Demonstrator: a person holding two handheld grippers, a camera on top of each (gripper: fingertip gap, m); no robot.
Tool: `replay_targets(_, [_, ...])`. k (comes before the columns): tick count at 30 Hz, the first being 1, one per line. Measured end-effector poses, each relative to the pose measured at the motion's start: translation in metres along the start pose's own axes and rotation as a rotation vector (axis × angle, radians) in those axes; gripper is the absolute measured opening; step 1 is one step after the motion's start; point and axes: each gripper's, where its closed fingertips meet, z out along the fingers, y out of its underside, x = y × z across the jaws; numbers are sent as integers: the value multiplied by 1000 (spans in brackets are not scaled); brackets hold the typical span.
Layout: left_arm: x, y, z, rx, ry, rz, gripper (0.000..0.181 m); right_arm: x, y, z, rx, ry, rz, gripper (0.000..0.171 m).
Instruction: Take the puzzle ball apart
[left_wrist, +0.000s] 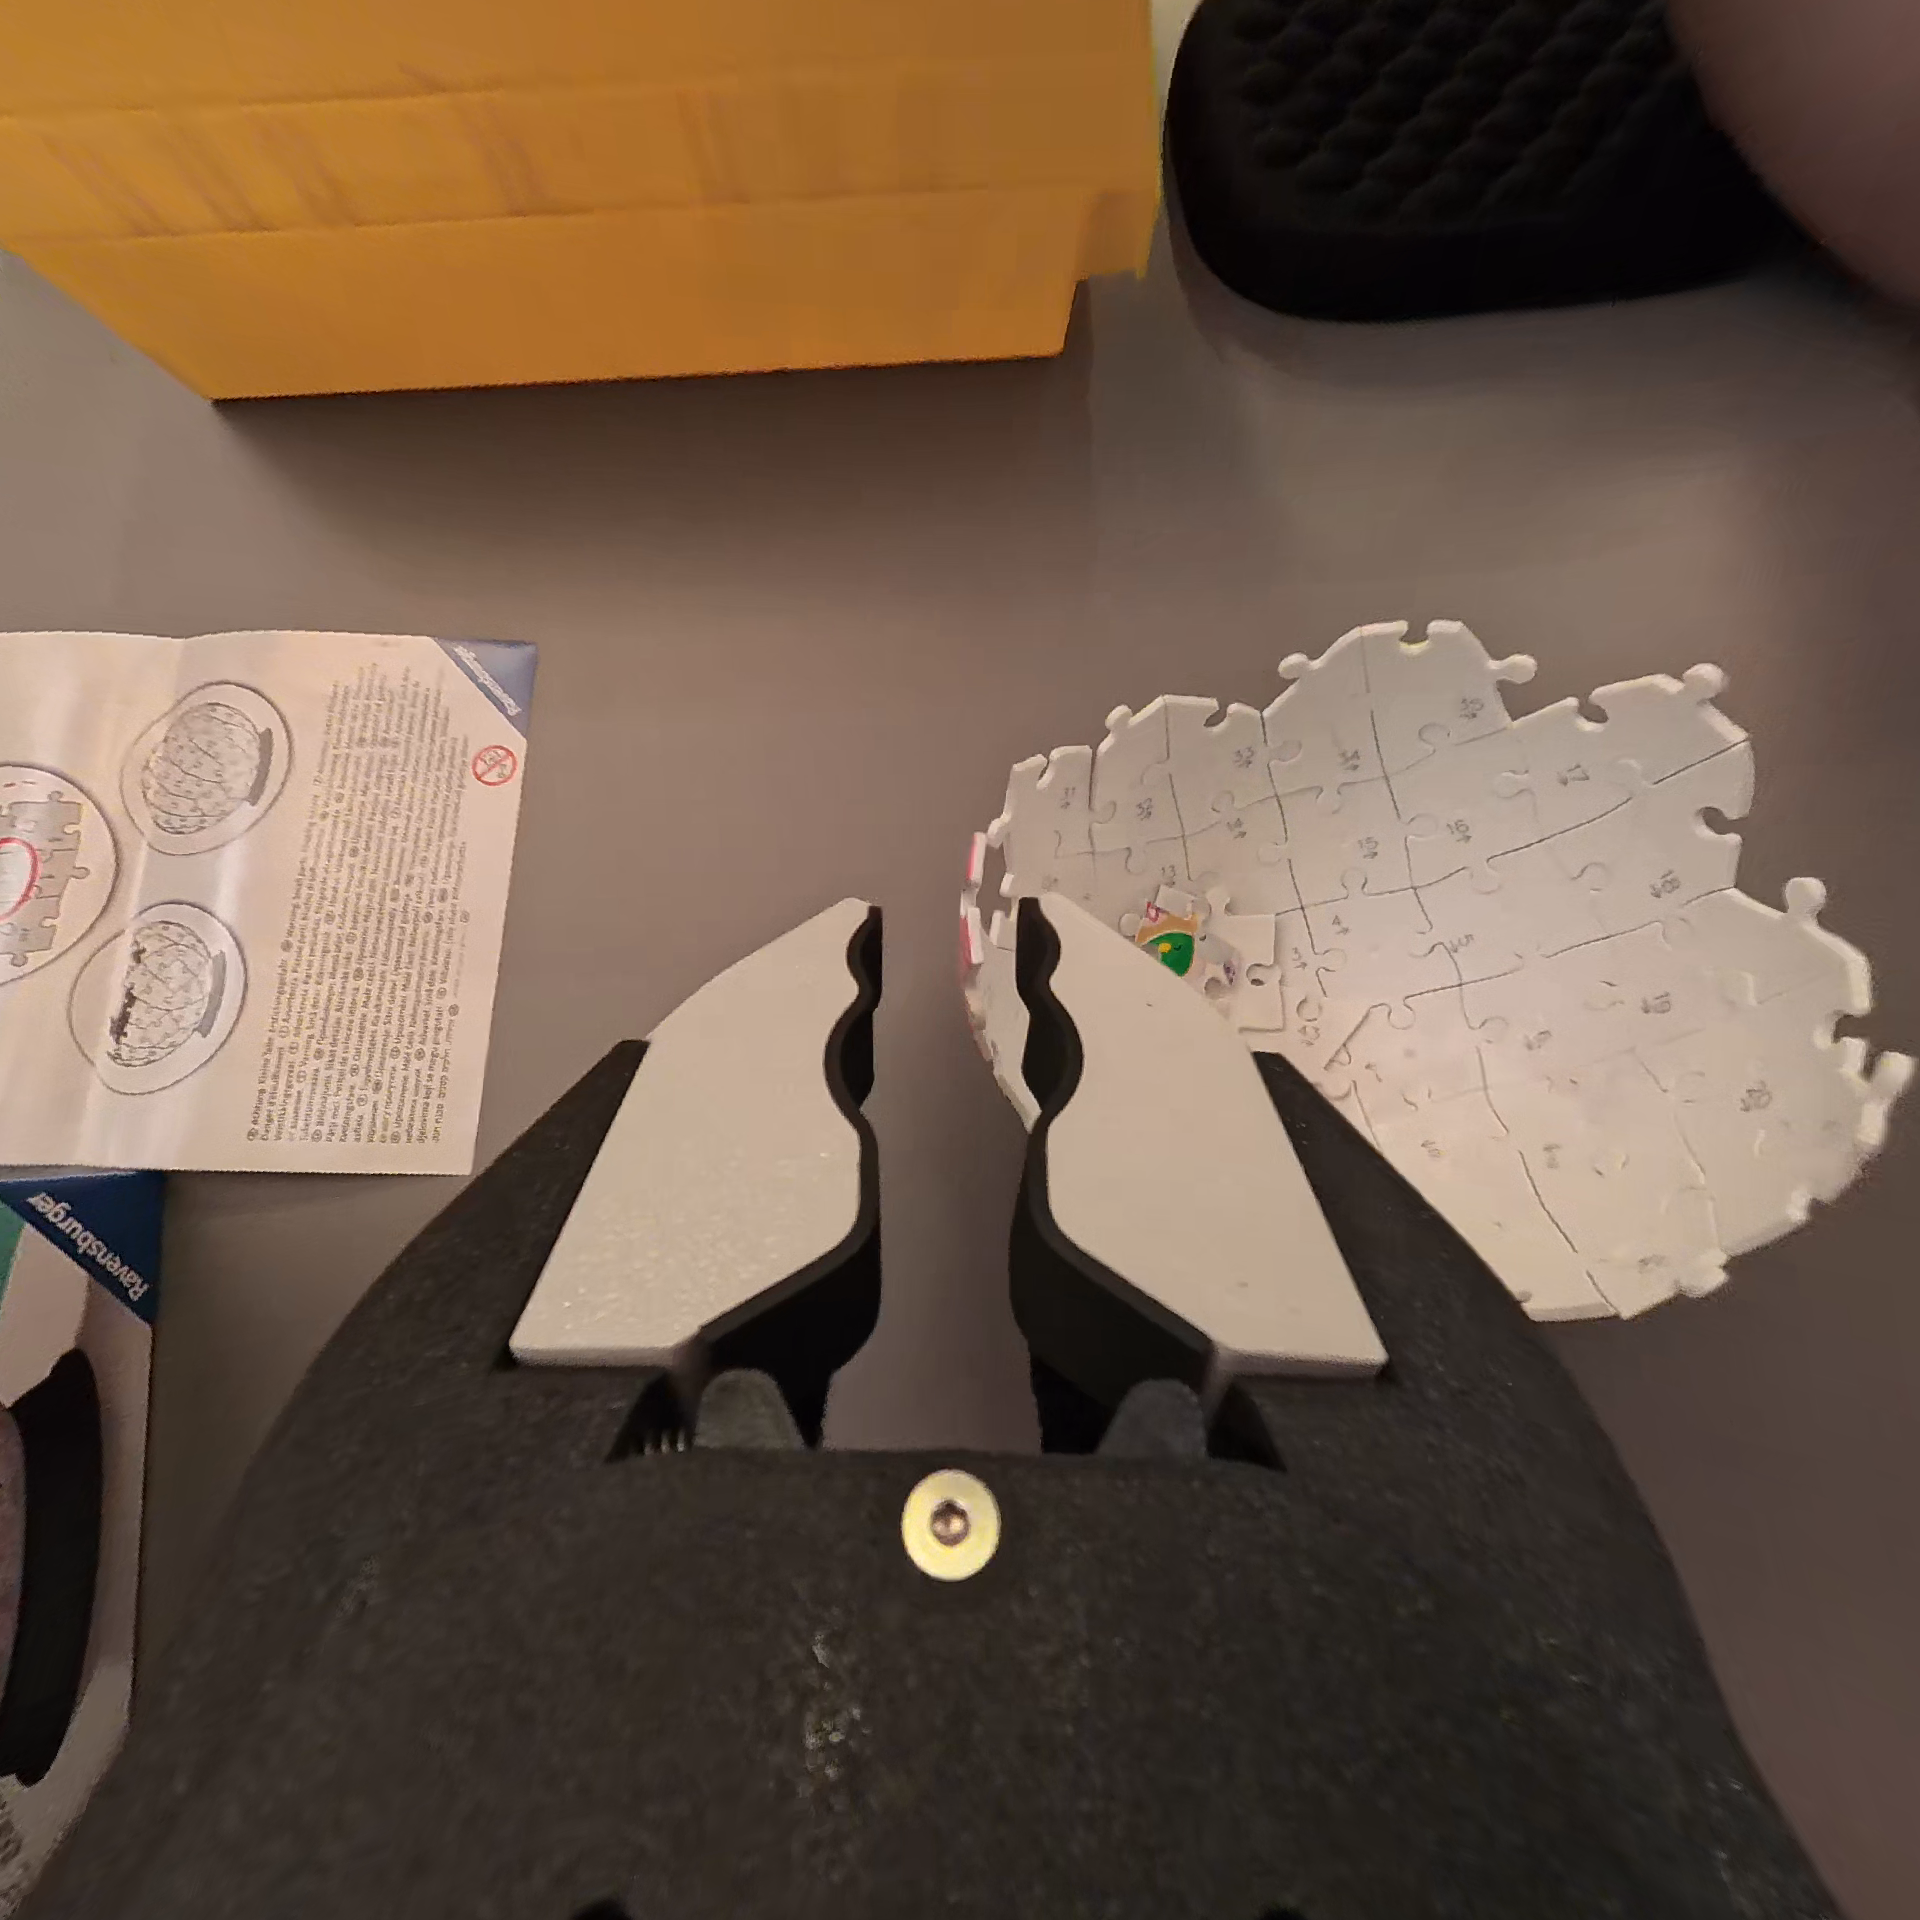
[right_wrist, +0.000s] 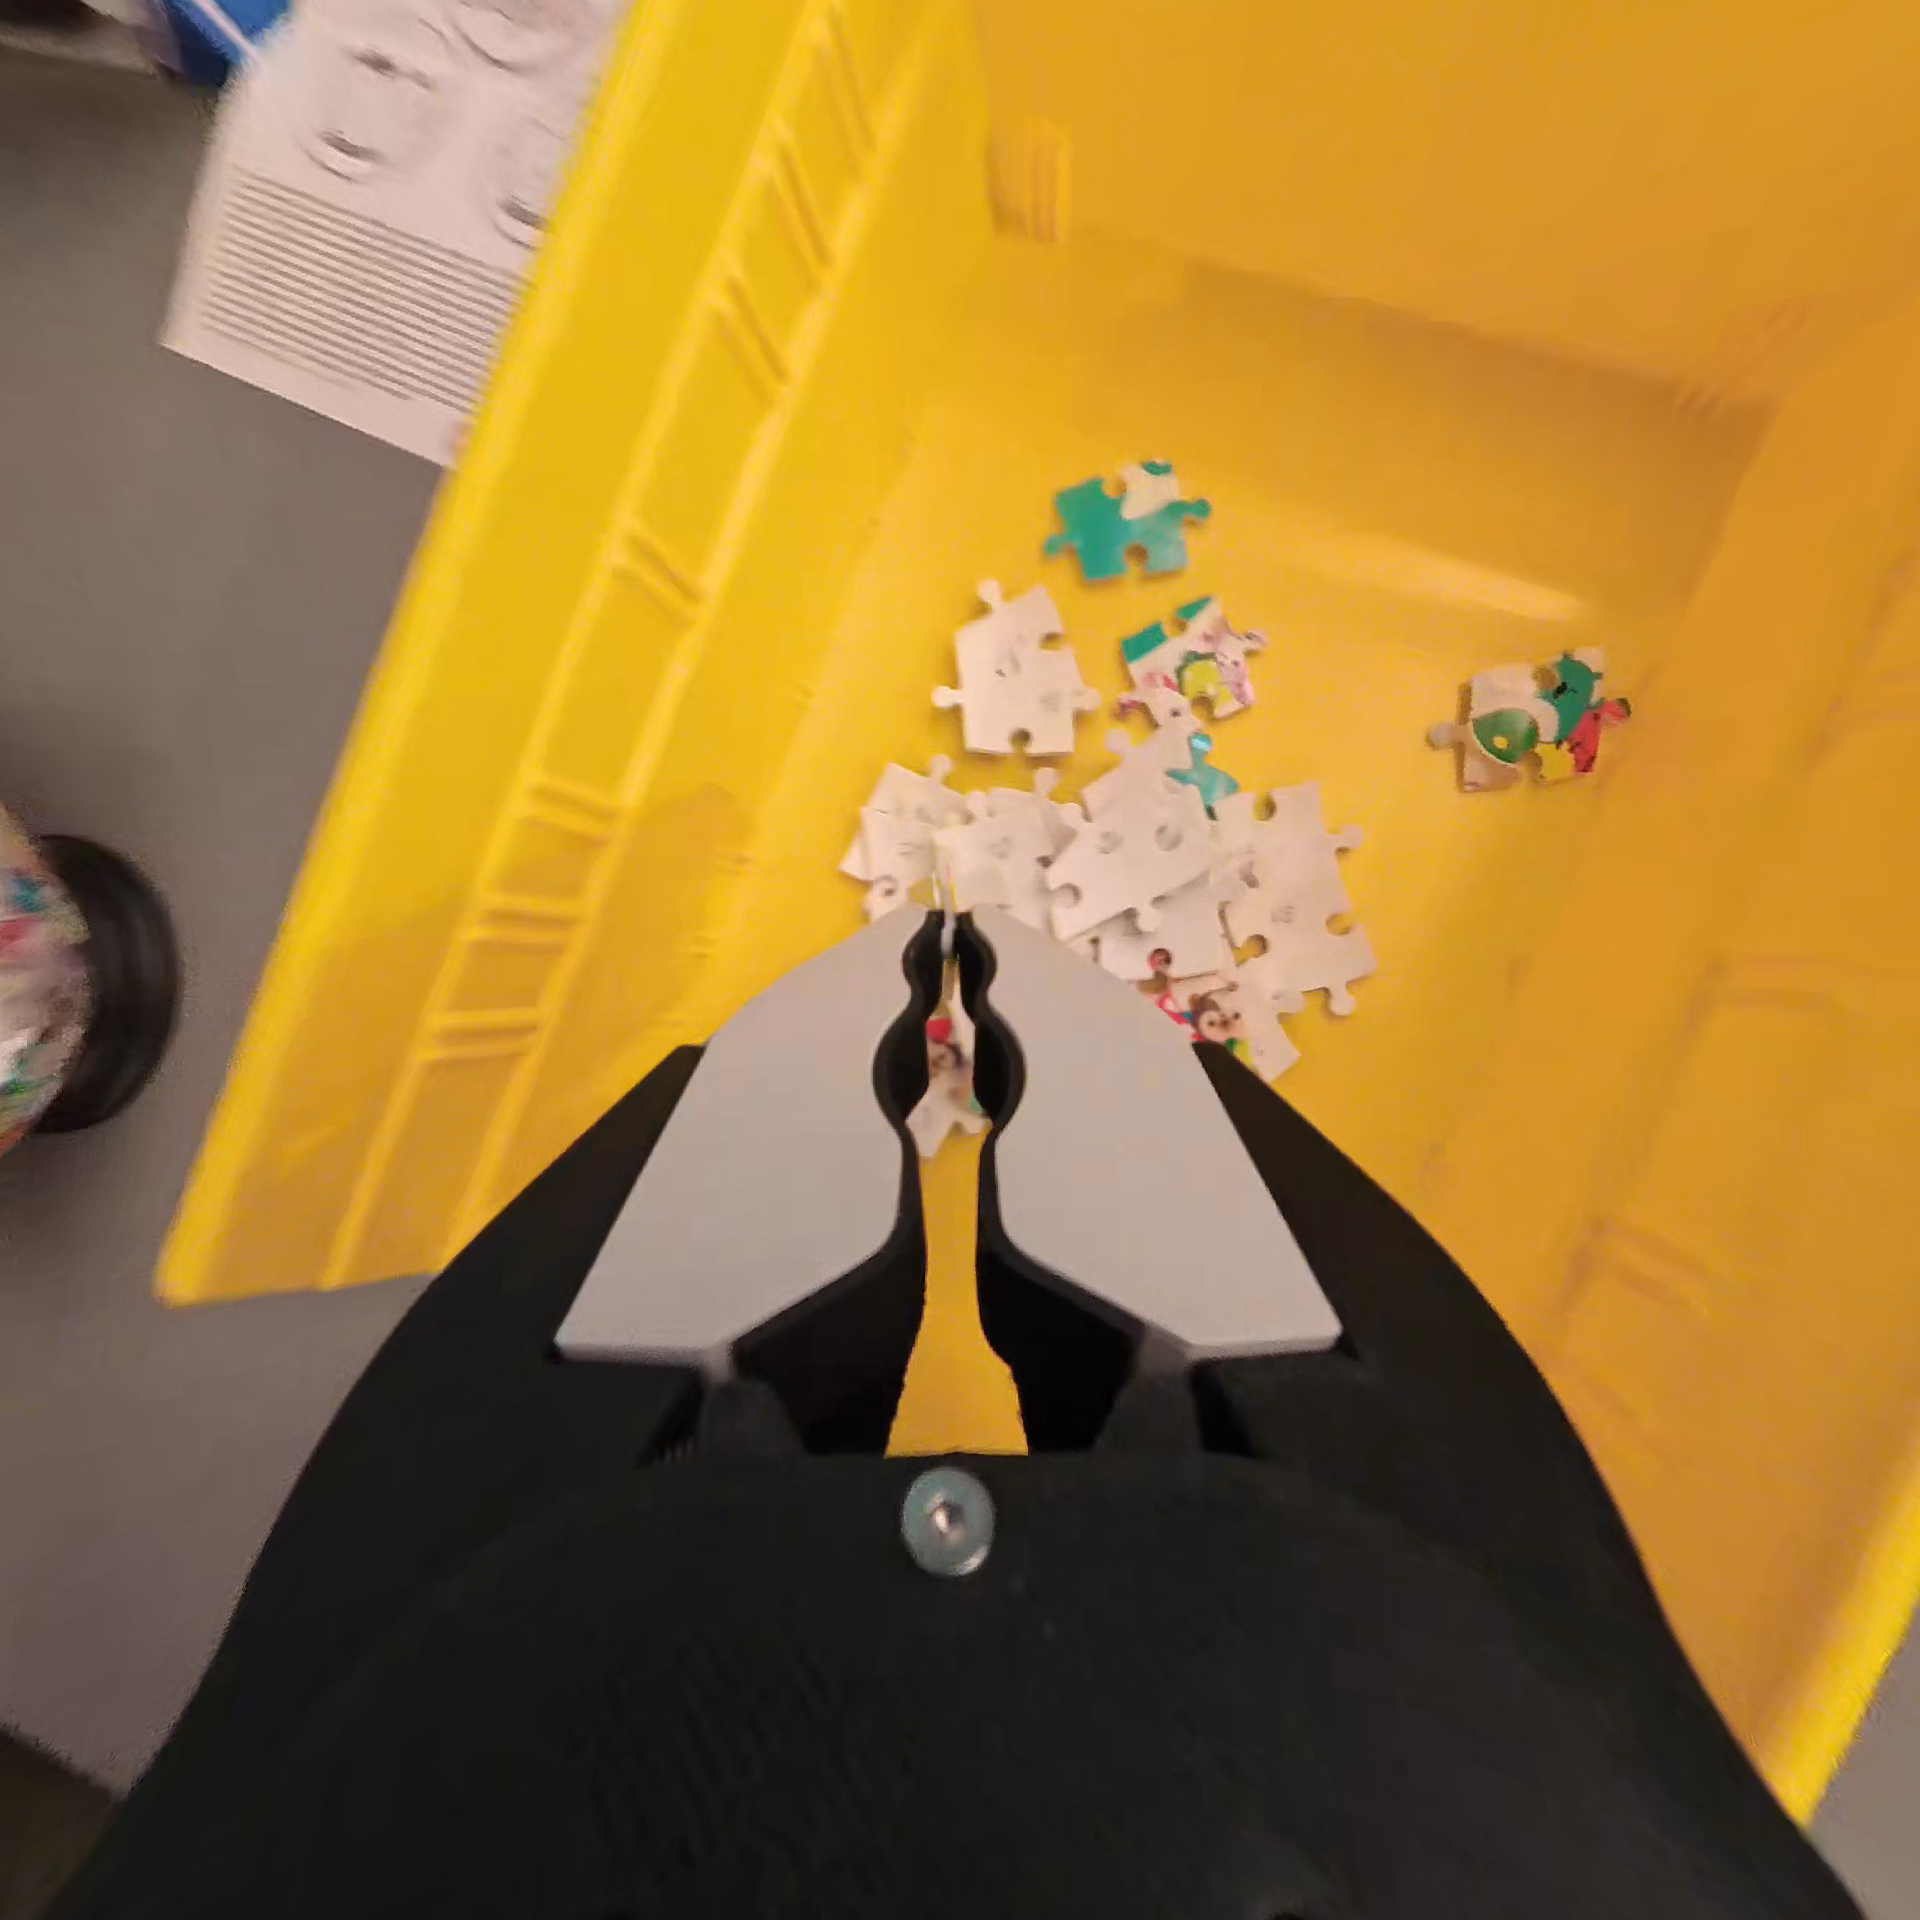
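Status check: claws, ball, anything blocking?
Left claw open, empty, beside ball shell. Right claw pinching puzzle piece over yellow bin. Nothing blocking.

A grey table (left_wrist: 810, 540) is carrying a yellow bin (left_wrist: 582, 197), an unfolded instruction sheet (left_wrist: 249, 894), a puzzle box (left_wrist: 83, 1382) and a black mat (left_wrist: 1455, 156), with the white half-shell of puzzle pieces (left_wrist: 1507, 966) lying hollow side up beside them.
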Motion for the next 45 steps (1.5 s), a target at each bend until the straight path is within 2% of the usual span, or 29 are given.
replay_targets(1, [-1,-3,-3,17,-1,-6,25,7,2,5,-14,40,-4,5])
replay_targets(3, [-4,-9,-11,48,-17,-16,27,22,4,5,-21,141,-18,25])
replay_targets(4, [-5,-12,-16,65,-27,-19,27,25,3,1,-3,159,-20,25])
replay_targets(8, [-10,-20,-39,108,-77,-18,27,8,-32,-45,276,211,-88,24])
replay_targets(11, [-13,-15,-54,90,-113,-18,27,-74,-68,-83,552,83,-312,27])
replay_targets(14, [-14,-10,-65,93,-131,-52,27,-201,-74,-90,708,-317,-588,27])
replay_targets(15, [-12,-9,-68,107,-121,-76,27,-236,-66,-82,689,-441,-659,27])
replay_targets(17, [-3,-8,-75,145,-95,-136,27,-269,-54,-47,566,-497,-750,28])
replay_targets(20, [4,2,-77,126,-82,-176,27,-268,-43,7,408,-362,-879,28])
replay_targets(23, [4,8,-68,101,-66,-201,31,-272,-33,30,305,-443,-832,28])
replay_targets(25, [6,8,-55,94,-28,-229,31,-267,-27,41,253,-407,-860,21])
replay_targets(26, [5,11,-48,74,-21,-238,31,-265,-25,43,242,-391,-879,13])
replay_targets(32, [3,15,-16,10,-18,-222,30,-260,-23,47,212,-412,-820,4])
replay_targets(36, [0,18,-15,24,-28,-223,30,-260,-22,46,201,-471,-751,3])
replay_targets(39, [4,14,-14,67,23,-271,26,-261,-22,45,190,-495,-715,3])
replay_targets(45, [7,17,-12,36,31,-262,25,-260,-19,45,136,-556,-596,4])
